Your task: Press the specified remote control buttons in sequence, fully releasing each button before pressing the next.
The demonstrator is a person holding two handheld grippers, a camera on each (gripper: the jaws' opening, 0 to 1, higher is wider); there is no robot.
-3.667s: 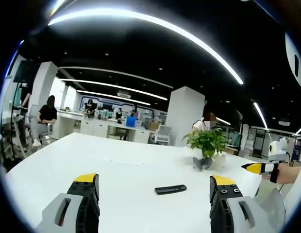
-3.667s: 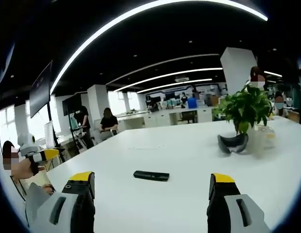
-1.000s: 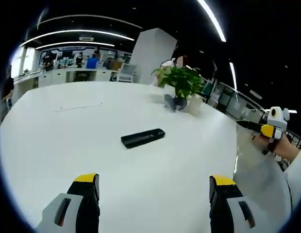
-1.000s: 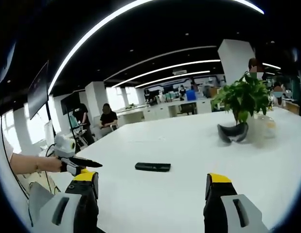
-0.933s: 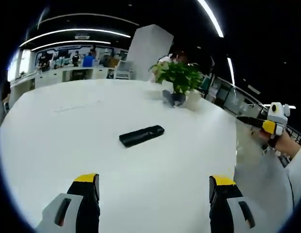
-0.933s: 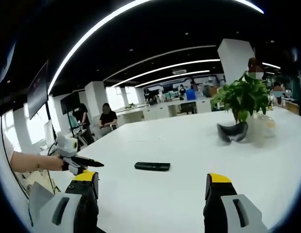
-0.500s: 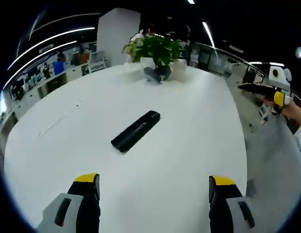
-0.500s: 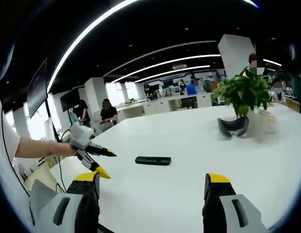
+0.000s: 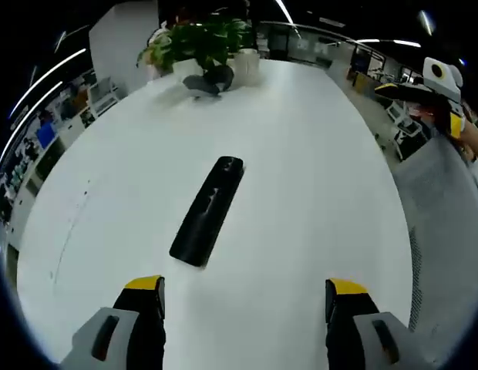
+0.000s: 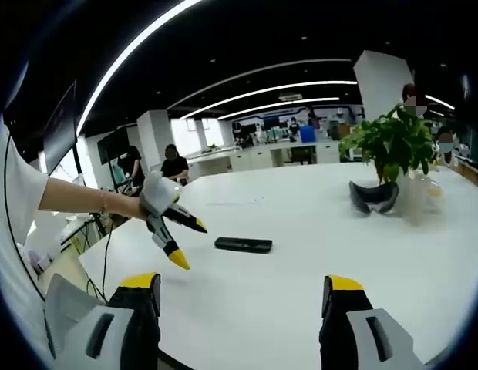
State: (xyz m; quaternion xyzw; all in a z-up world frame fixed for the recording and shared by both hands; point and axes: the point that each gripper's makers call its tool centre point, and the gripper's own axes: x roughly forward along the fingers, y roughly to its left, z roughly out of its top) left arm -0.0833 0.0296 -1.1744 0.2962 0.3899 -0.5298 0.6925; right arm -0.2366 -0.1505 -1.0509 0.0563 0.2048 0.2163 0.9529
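Observation:
A slim black remote control lies flat on the white table. In the left gripper view it sits just ahead of my left gripper, whose jaws stand wide apart and hold nothing. In the right gripper view the remote lies in the middle distance, and the left gripper, held in a hand, hovers open just to its left. My right gripper is open and empty, well back from the remote. It also appears in the left gripper view as the right gripper off the table's edge.
A potted green plant with a dark curved object at its foot stands at the table's far end; the plant tops the left gripper view. People sit at desks in the office behind. Grey floor lies beyond the table edge.
The left gripper has come in over the table and tilted down toward the remote, which now looms larger. The right gripper has stayed nearly still.

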